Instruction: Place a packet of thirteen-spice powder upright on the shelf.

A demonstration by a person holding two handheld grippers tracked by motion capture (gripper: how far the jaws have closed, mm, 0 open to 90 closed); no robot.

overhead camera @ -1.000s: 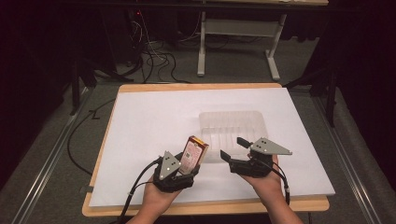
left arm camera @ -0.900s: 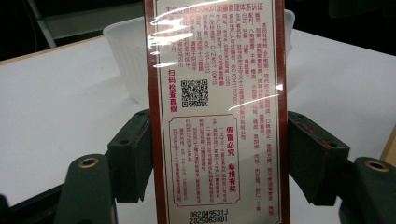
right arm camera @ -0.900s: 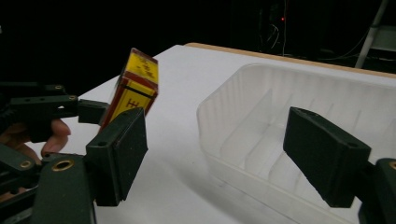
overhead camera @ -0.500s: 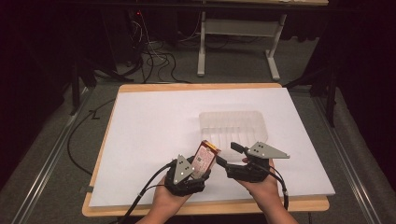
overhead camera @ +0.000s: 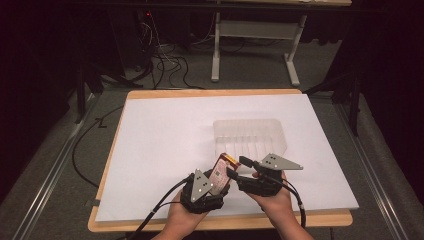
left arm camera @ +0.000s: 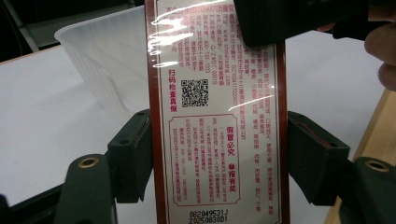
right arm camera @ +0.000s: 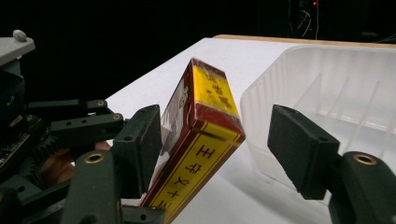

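A red and yellow box [overhead camera: 220,171] wrapped in clear film stands tilted above the table's front edge. My left gripper [overhead camera: 218,182] is shut on its lower part, a jaw pressing each long side of the printed face [left arm camera: 219,116]. My right gripper [overhead camera: 235,167] comes in from the right and is open. Its jaws straddle the box's yellow top end [right arm camera: 208,116]: the left jaw sits at the box's side, and the right jaw stands well apart from it. In the right gripper view, the left gripper [right arm camera: 60,126] sits at lower left.
A clear plastic tray [overhead camera: 247,122] with ribbed dividers lies on the white sheet [overhead camera: 165,135] just behind the grippers. The wooden table edge [overhead camera: 320,219] runs under the person's hands. Cables and a desk frame [overhead camera: 255,35] are on the floor beyond.
The left gripper has carried the box to the right, toward the right gripper. The right gripper has shifted left, so its open jaws now straddle the box's top end.
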